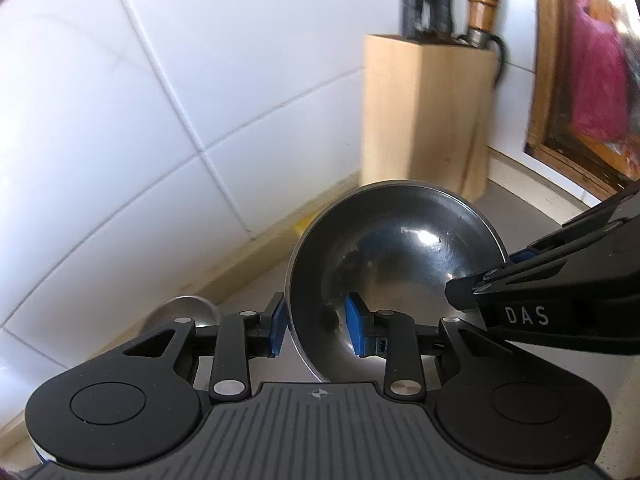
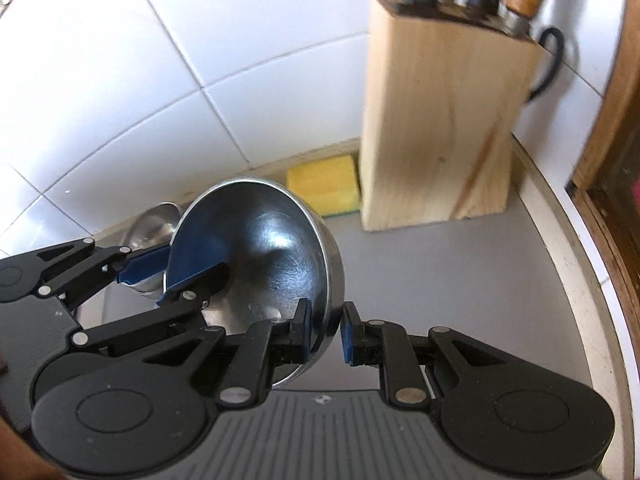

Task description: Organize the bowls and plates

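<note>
The left gripper (image 1: 318, 330) has its blue fingers (image 1: 355, 330) astride the near rim of a steel bowl (image 1: 400, 248), one pad outside the wall and one inside. There looks to be slack on the inner side, so I would call it a loose hold rather than a firm pinch, though the wide lens makes that hard to judge. The right gripper (image 2: 326, 336) straddles the opposite rim the same way. Its inner pad lies against the wall, while the outer one seems to stand a little off, so I cannot tell whether it truly bites.

The bowl hangs tilted between the two, clear of the grey tabletop (image 2: 460, 272). A second steel bowl (image 2: 154, 224) sits lower down by the tiled wall (image 1: 140, 100). A knife block (image 2: 444, 128) and a yellow sponge (image 2: 324, 184) stand behind.

To do this well, I'd say keep both hands level with each other, firm up the looser side before travelling, and lower the bowl squarely into the waiting one.
</note>
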{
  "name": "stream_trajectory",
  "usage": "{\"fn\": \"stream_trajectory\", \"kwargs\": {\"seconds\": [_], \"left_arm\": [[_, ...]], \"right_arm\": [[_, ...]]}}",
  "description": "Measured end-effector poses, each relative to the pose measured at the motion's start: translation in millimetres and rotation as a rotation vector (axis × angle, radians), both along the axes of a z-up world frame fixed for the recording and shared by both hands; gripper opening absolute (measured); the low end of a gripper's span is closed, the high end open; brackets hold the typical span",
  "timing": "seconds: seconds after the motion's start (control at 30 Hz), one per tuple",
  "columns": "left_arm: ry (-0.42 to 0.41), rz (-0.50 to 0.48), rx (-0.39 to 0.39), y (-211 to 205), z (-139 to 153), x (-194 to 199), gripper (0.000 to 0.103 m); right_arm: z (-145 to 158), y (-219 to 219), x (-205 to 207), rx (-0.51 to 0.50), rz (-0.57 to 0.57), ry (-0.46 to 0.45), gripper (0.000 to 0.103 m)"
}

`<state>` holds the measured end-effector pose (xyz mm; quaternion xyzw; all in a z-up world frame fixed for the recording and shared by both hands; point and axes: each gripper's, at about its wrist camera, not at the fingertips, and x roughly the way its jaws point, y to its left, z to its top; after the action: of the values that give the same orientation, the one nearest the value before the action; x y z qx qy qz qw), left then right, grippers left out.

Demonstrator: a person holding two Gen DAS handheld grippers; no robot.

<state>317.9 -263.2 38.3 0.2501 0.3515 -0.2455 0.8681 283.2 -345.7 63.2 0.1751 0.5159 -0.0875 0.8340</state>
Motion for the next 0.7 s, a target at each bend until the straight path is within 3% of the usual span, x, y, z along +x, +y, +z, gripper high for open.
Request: {"fn": "stream_trajectory", "kwargs": {"seconds": [0.7], "left_arm": [[-0.076, 0.235, -0.057, 85, 40, 58, 0.033]], "right_arm": [[33, 84, 86, -0.017, 0.17, -0.083, 0.002]]}}
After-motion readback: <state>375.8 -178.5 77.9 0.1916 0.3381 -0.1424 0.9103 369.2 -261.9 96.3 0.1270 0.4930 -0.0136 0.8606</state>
